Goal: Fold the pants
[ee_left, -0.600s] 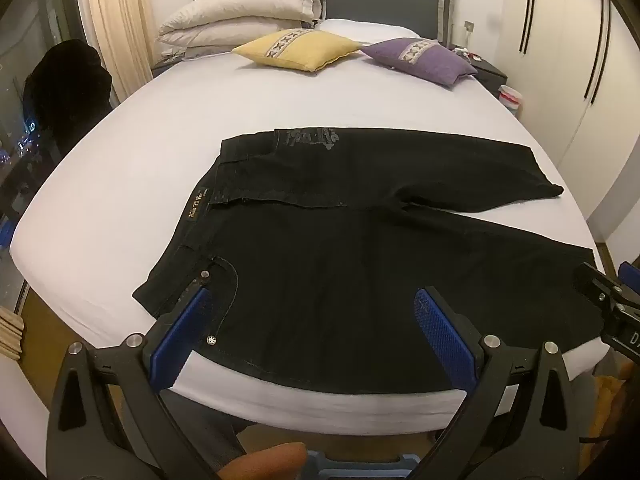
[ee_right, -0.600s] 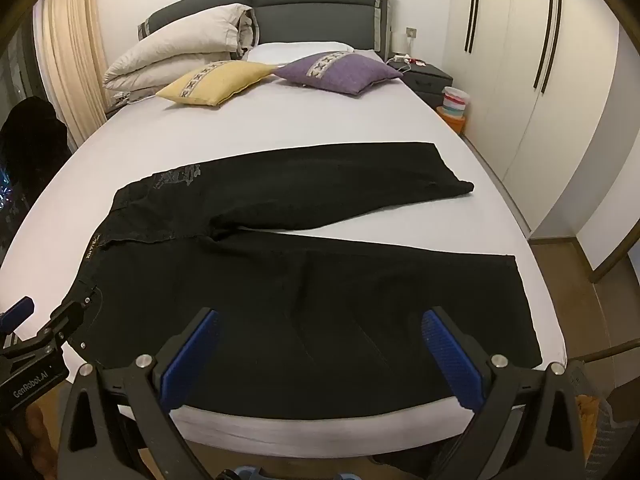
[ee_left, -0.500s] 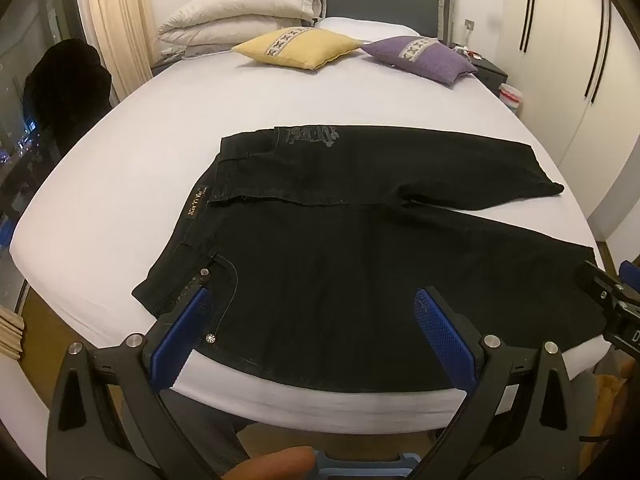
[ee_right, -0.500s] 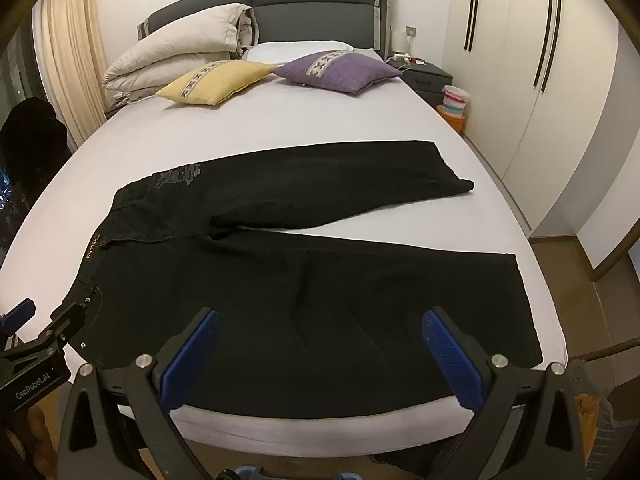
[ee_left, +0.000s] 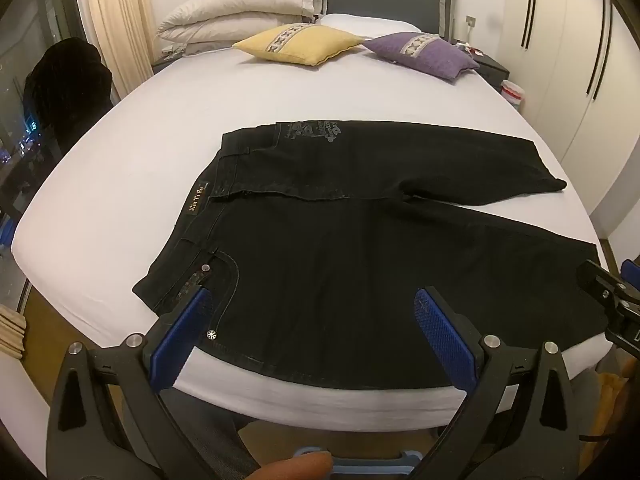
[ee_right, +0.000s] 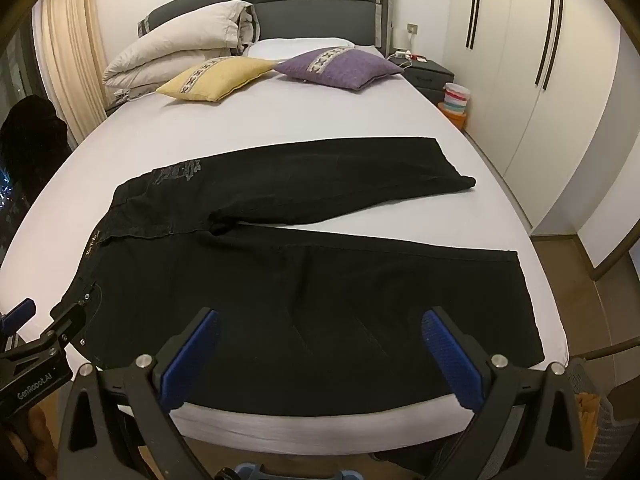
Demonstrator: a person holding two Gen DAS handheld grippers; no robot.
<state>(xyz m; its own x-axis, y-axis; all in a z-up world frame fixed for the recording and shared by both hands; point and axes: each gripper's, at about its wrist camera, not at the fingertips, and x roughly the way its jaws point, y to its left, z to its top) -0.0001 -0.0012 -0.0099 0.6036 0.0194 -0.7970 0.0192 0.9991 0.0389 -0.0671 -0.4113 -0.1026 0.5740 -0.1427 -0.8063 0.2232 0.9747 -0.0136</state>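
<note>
1. Both claws are spread to their widest and pinch nothing. The left gripper [ee_left: 312, 320] hangs over the near edge of the bed [ee_left: 120, 168] above the waist end; the right gripper [ee_right: 320, 340] hangs over the same edge above the lower leg.
2. Black pants [ee_left: 360, 248] lie flat and unfolded on the white sheet, the long axis running across both views: waistband [ee_left: 200, 200] to the left, hems to the right.
3. The two legs are splayed. The near leg [ee_right: 360, 288] runs along the bed's near edge directly ahead of and below both claws; the far leg [ee_right: 320, 176] angles away toward the pillows, with a wedge of bare sheet between the legs.
4. Judgement: the coming move likely brings one leg onto the other. The left claw is nearer the waist corner and pocket rivets [ee_left: 206, 268]; the right claw is nearer the near hem [ee_right: 524, 300].
5. Surroundings: a yellow cushion [ee_left: 296, 42], a purple cushion [ee_left: 424, 54] and a folded duvet [ee_left: 240, 12] sit at the head of the bed, well apart from the garment. Nothing lies between claws and cloth.
6. Risk, as judged: the near leg reaches the mattress edge, so a careless pull could drag it off.
</note>
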